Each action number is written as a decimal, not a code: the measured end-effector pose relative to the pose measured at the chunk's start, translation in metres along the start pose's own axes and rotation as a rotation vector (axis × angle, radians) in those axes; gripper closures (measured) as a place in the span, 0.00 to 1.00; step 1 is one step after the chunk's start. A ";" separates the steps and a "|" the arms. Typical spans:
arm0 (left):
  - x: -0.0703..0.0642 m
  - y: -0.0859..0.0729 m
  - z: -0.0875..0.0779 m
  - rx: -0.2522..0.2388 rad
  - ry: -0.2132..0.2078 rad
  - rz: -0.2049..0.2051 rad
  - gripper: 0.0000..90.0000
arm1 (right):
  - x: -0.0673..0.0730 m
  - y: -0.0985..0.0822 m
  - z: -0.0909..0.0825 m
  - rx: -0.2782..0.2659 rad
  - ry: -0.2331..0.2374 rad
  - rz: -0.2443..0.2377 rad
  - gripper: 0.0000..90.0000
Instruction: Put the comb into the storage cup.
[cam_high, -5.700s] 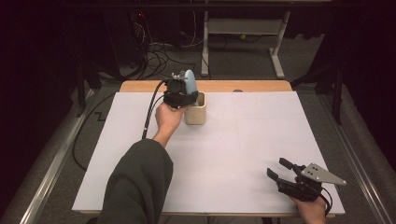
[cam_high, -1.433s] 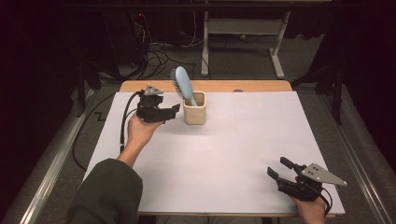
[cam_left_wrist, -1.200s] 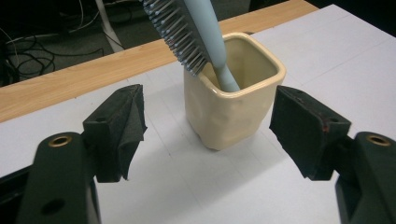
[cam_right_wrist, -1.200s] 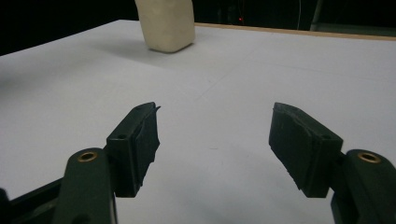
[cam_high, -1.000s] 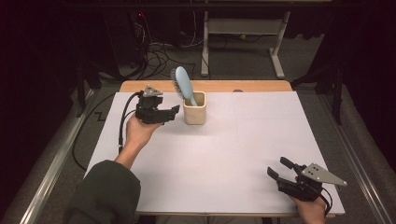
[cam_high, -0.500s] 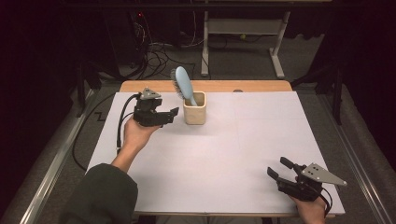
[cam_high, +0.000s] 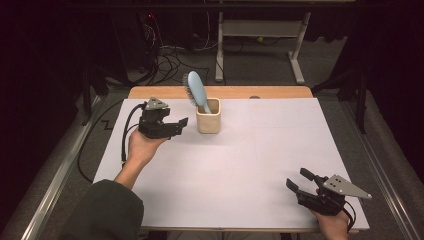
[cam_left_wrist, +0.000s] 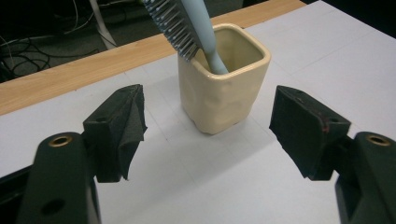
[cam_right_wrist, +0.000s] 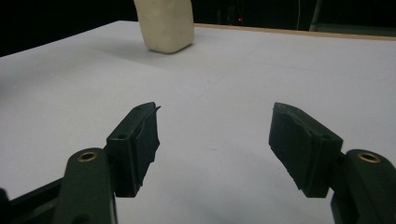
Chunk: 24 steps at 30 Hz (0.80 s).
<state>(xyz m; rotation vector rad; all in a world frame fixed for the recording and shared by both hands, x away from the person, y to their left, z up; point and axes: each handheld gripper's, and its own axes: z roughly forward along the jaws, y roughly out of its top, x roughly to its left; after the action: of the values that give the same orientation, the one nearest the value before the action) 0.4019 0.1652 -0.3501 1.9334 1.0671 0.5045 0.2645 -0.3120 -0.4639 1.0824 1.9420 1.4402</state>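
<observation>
A cream square cup (cam_high: 208, 116) (cam_left_wrist: 223, 86) stands upright at the back middle of the white table. A pale blue hairbrush (cam_high: 195, 90) (cam_left_wrist: 187, 23) stands handle-down in it, its bristled head leaning left over the rim. My left gripper (cam_high: 176, 125) (cam_left_wrist: 210, 128) hovers just left of the cup, open and empty, its jaws spread wider than the cup and pointing at it. At the table's front right corner my right gripper (cam_high: 298, 179) (cam_right_wrist: 212, 140) rests low, open and empty, facing the far-off cup (cam_right_wrist: 164, 24).
White sheet (cam_high: 250, 165) covers the table; a wooden strip (cam_high: 280, 92) runs along its far edge. A black cable (cam_high: 125, 132) trails from the left gripper off the left side. Behind the table stand a metal frame (cam_high: 260, 35) and floor cables.
The left gripper, at the cup with the brush 5.7 s ago, has let go and drawn back left and toward me, leaving the brush in the cup. The right gripper has stayed still.
</observation>
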 end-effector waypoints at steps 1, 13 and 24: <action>0.000 -0.001 -0.001 0.001 0.001 -0.001 0.30 | 0.000 0.000 0.000 0.000 0.000 0.000 0.37; 0.004 -0.008 -0.012 0.003 0.006 0.002 0.30 | 0.000 0.000 0.000 -0.003 0.000 -0.004 0.37; 0.004 -0.016 -0.019 -0.006 0.002 0.002 0.30 | 0.000 0.001 0.000 -0.005 0.000 -0.004 0.37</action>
<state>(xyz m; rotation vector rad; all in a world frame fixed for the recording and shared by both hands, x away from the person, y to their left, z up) 0.3839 0.1821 -0.3527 1.9289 1.0642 0.5101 0.2642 -0.3120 -0.4631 1.0759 1.9383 1.4424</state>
